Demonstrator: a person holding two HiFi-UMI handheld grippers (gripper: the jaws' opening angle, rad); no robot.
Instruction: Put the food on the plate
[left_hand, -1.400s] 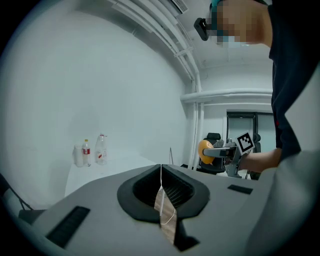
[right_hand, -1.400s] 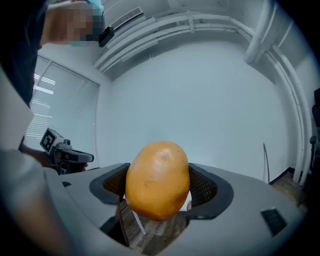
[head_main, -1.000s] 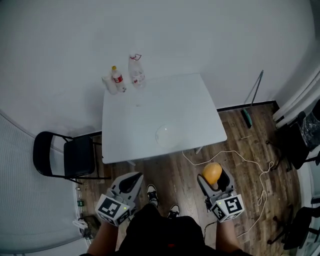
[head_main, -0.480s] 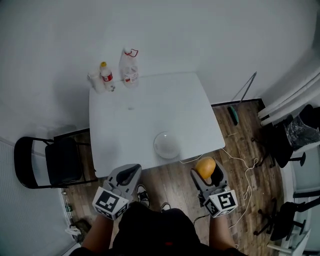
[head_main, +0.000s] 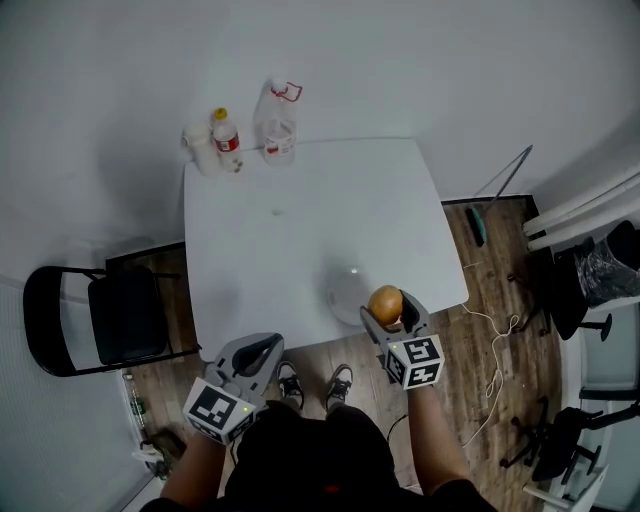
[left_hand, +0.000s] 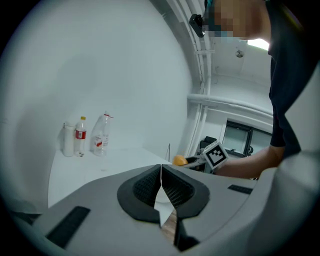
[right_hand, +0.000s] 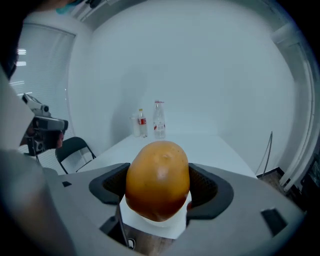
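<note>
Here the right gripper (head_main: 386, 306) holds a smooth orange-brown rounded piece of food (right_hand: 157, 175) clamped between its two jaws. The forearm reaches forward so that, in the head view, the food lies over the near right rim of the pale round plate (head_main: 343, 290). The left gripper (head_main: 263, 350), jaws pressed together on nothing, hangs lower at the near left, short of the white square table (head_main: 300, 220). At the table's far left stand a clear plastic bottle (head_main: 278, 125), a red-labelled yellow-capped bottle (head_main: 227, 140) and a white container (head_main: 200, 150). A black folding chair (head_main: 110, 315) stands left on the wooden floor (head_main: 500, 330).
</note>
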